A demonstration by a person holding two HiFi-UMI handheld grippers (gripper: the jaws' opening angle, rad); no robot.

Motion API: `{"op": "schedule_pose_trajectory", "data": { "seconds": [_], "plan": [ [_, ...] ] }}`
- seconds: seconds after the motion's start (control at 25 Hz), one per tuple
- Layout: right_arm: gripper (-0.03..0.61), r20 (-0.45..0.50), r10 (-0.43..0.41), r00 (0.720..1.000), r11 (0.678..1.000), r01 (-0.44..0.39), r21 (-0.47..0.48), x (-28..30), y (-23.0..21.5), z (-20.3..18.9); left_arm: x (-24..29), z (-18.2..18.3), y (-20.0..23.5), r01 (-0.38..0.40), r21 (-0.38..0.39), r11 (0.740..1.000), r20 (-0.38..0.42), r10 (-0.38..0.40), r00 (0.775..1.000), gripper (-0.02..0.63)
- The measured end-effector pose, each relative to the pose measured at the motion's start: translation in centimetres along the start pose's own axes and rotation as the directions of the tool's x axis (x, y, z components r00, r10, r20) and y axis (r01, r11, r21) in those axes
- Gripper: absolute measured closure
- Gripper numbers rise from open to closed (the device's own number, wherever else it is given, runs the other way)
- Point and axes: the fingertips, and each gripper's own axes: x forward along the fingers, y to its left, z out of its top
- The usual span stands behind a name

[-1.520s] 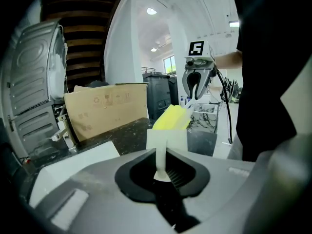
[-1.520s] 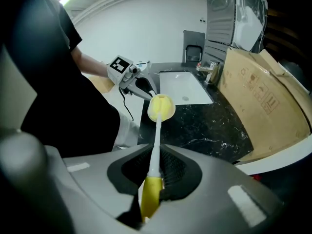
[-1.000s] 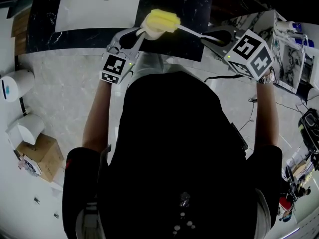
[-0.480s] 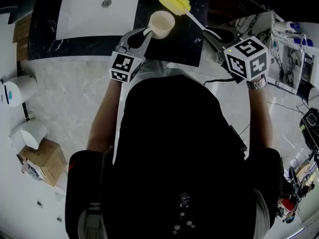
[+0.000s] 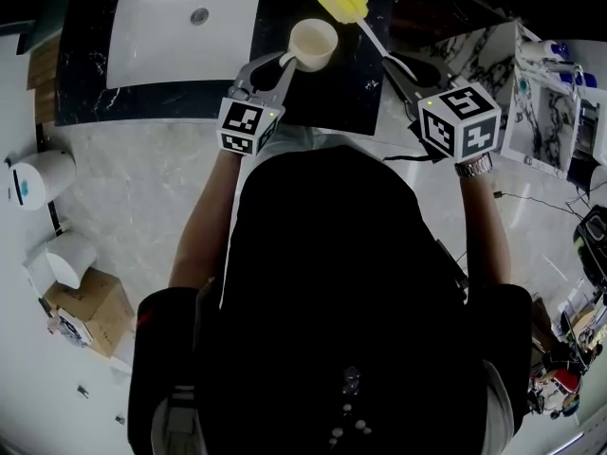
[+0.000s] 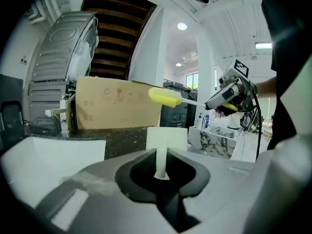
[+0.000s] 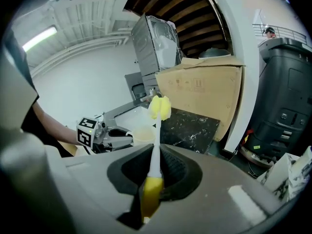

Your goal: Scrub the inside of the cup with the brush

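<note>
Step in hand: the lining-up bit. The brush (image 5: 343,0) is outside the cup (image 5: 313,44), so going by these views no scrubbing is happening right now.

Left gripper (image 5: 282,64): clenched on the cup's thin handle, with the pale cup sticking out in front of the jaws, mouth up.

Right gripper (image 5: 399,67): clamped on the white brush stem just above its yellow grip end, with the yellow sponge head pointing away from the jaws.

Where the cup is: held in the air over the black marble counter (image 5: 322,98), just right of the white sink (image 5: 180,27).

Where the brush head is: near the cup's rim on the far right side, but clearly apart from it (the left gripper view shows it floating above the cup).

Next move, my guess: swing the sponge head over the cup mouth, tip it down and push it in, then twist or pump it against the inner wall. The left side needs to keep the cup steady, since that skinny handle looks like it could pivot in the jaws.

Writing and labels: nothing readable. The cardboard box (image 7: 204,94) has faint printed symbols I can't make out, the gripper cubes carry only black-and-white square markers, and the bottles (image 6: 202,121) are too small to read.
</note>
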Motion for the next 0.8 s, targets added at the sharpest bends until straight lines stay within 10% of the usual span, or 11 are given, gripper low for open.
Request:
{"op": "schedule_pose_trajectory", "data": {
  "seconds": [0.8],
  "plan": [
    [0.537,0.014,-0.053,0.999,0.997,0.052,0.050,-0.7,-1.1,-1.7,2.8,-1.3,-0.6,-0.017,-0.011,1.000,0.028,0.017,0.999,0.566]
  ]
}}
